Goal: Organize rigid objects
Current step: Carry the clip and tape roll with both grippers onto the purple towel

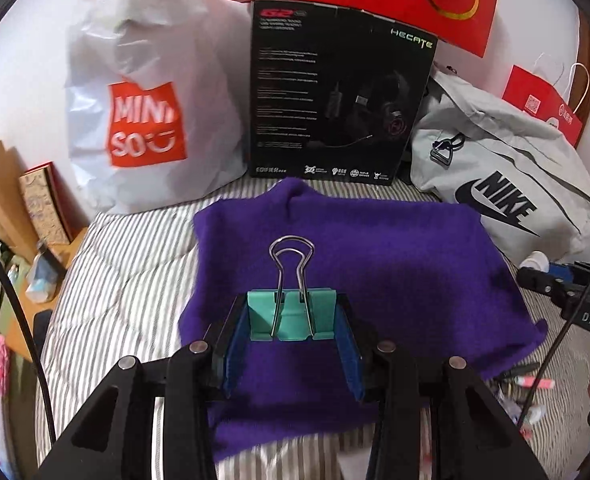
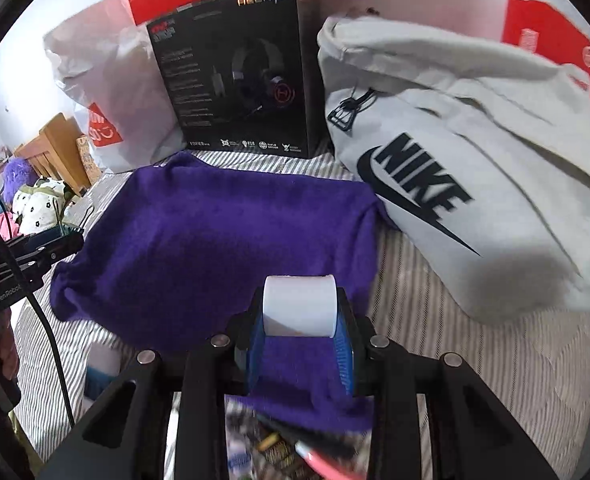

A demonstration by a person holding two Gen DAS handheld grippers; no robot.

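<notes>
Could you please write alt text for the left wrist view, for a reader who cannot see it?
The left hand-held gripper holds a teal binder clip over a purple cloth spread on a striped bed. Behind stand a white Miniso bag, a black headset box and a grey Nike bag.

Ahead of the tool a purple knitted cloth [image 1: 359, 264] lies on a grey-and-white striped quilt [image 1: 127, 264]. Beyond it stand a black headset box [image 1: 335, 96], a white plastic Miniso bag [image 1: 147, 112] to the left, and a grey Nike drawstring bag [image 2: 475, 168] to the right.

Striped bed [image 1: 127, 264] bears purple cloth [image 1: 375, 248], bags.
</notes>
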